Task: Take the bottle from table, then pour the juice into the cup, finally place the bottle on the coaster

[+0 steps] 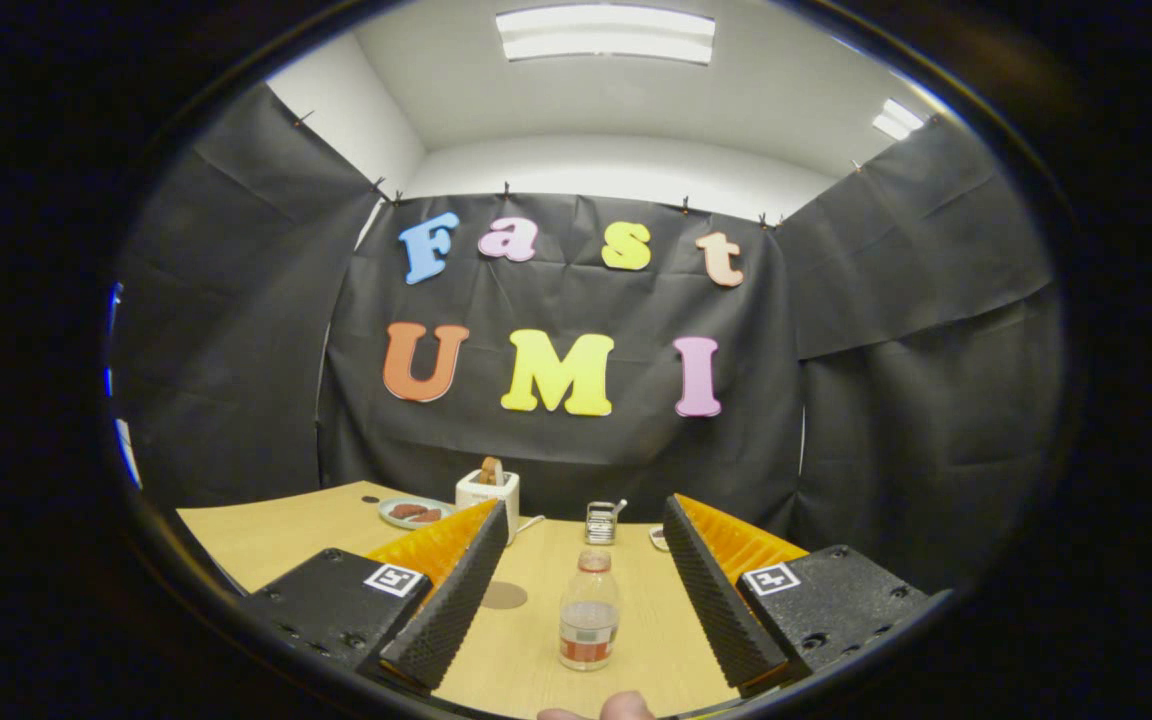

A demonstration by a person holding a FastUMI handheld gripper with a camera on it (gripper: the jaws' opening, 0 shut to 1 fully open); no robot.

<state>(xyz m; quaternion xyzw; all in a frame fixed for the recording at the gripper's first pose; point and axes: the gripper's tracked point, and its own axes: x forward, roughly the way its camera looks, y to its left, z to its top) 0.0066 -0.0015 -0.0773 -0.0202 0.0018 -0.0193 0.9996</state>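
pale wooden table (276, 535), black-draped booth. item: small clear plastic bottle (589, 610), orange label and cap, upright between the wide-open fingers of the gripper (581, 620), untouched. round brown coaster (504, 596) beside it. step: taking the bottle. next: advance, close both fingers on its body.

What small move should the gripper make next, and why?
Probably ease the gripper straight forward. Its fingers stand wide open and touch nothing, and the bottle stands upright on the table, centred in the gap between them, so a short advance should bring it between the pads before closing.
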